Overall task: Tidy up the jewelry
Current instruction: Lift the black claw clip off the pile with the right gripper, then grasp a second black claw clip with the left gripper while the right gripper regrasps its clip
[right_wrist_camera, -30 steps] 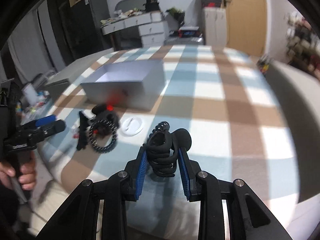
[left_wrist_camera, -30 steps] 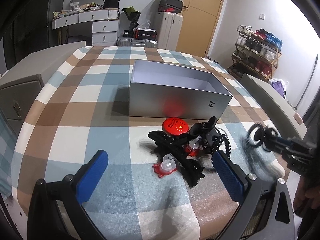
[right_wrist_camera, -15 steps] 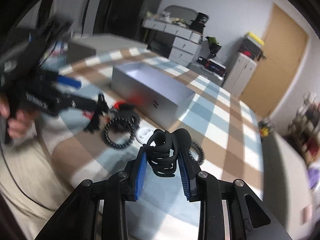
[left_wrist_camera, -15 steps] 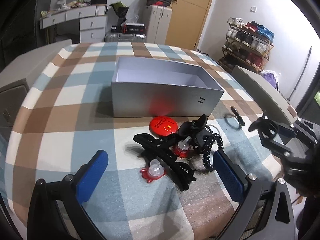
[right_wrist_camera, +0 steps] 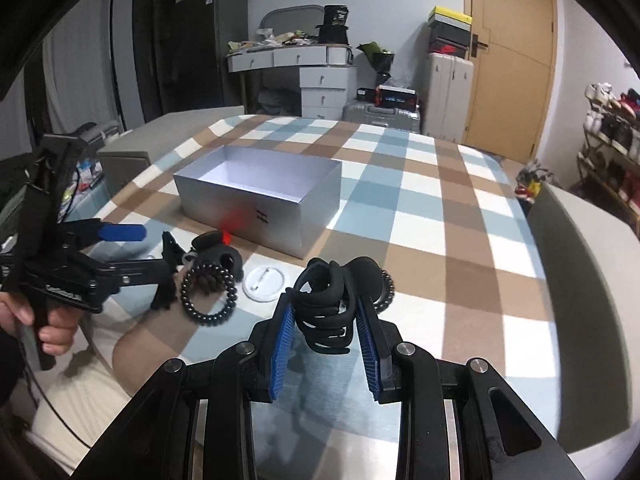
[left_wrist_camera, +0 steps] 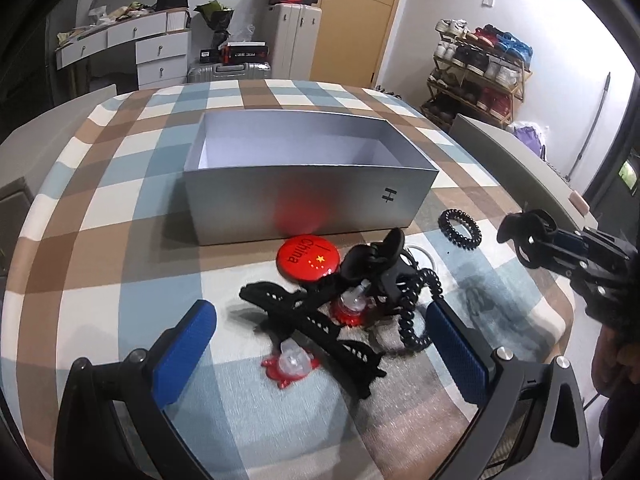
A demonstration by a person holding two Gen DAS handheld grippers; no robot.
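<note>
Left wrist view: the left gripper (left_wrist_camera: 320, 340) stands wide open and empty over the pile (left_wrist_camera: 344, 300); the box (left_wrist_camera: 304, 196) lies just beyond.

Right wrist view: the right gripper (right_wrist_camera: 324, 320) clamps a black claw clip (right_wrist_camera: 332, 300); the box (right_wrist_camera: 260, 204) lies ahead, to its left.

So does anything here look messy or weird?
Yes. The silver box looks empty, while the hair things sit in a tangled heap on the checked cloth in front of it: black clips, a coil tie and a red badge. One black claw clip is held off the table in the right gripper.
</note>
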